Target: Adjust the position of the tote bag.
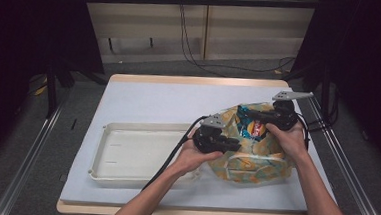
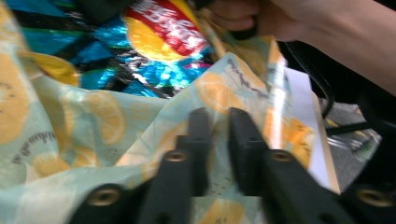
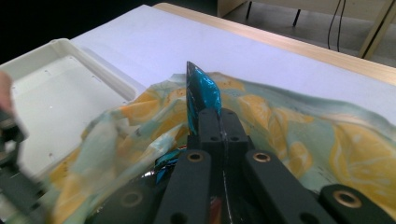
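A cloth bag (image 1: pixel 255 164) printed with orange slices lies at the table's right. A shiny blue snack packet (image 1: pixel 254 125) with a red and yellow logo sticks out of its mouth. My left gripper (image 1: pixel 235 146) is shut on the cloth bag's near rim (image 2: pixel 233 70), with fabric pinched between the jaws (image 2: pixel 219 119). My right gripper (image 1: pixel 266 124) is shut on the snack packet's upper edge (image 3: pixel 201 91), which stands up above its jaws (image 3: pixel 219 116). The cloth bag (image 3: pixel 327 140) spreads below them. The snack packet (image 2: pixel 154 37) lies in the open mouth.
A shallow cream tray (image 1: pixel 142 127) sits left of the bag, its rim (image 3: pixel 70 49) close by. The white table top (image 1: pixel 179 99) stretches behind both. Cables trail from the grippers. My left gripper (image 3: pixel 14 158) shows blurred over the tray.
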Demonstrator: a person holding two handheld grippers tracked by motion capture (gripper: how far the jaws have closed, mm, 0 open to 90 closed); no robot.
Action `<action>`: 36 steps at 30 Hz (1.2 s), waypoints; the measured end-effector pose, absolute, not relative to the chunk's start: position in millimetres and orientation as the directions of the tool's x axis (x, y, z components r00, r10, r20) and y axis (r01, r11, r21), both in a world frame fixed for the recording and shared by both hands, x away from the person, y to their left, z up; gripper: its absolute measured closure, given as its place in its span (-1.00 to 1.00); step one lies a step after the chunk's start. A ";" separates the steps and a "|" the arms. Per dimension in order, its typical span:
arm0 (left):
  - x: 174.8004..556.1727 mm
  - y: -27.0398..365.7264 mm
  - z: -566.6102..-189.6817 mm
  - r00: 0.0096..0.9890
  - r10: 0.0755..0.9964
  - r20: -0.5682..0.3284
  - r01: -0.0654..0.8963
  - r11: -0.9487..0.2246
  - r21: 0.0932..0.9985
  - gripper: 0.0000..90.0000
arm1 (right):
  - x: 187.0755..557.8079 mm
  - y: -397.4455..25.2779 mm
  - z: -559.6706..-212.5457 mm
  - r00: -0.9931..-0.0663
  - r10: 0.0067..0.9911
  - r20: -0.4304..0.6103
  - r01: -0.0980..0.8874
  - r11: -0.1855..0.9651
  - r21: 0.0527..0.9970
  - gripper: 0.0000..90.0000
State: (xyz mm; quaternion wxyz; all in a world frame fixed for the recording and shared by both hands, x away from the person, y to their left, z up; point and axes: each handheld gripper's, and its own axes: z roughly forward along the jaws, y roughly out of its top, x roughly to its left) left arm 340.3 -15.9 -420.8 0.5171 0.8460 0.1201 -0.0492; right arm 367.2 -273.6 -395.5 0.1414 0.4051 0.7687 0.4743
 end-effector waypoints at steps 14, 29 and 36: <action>329.9 -15.0 -433.1 0.967 0.127 -0.222 0.256 -0.497 0.829 1.00 | 369.2 -292.6 -389.9 -0.555 0.811 0.183 0.468 0.123 0.875 1.00; 320.2 -7.3 -446.4 0.968 0.105 -0.229 0.247 -0.580 0.776 1.00 | 369.3 -312.6 -383.9 -0.487 0.848 0.208 0.441 0.033 0.897 1.00; 320.7 -8.5 -444.9 0.960 0.129 -0.250 0.281 -0.496 0.822 0.86 | 368.8 -312.3 -384.1 -0.493 0.843 0.216 0.441 0.027 0.897 1.00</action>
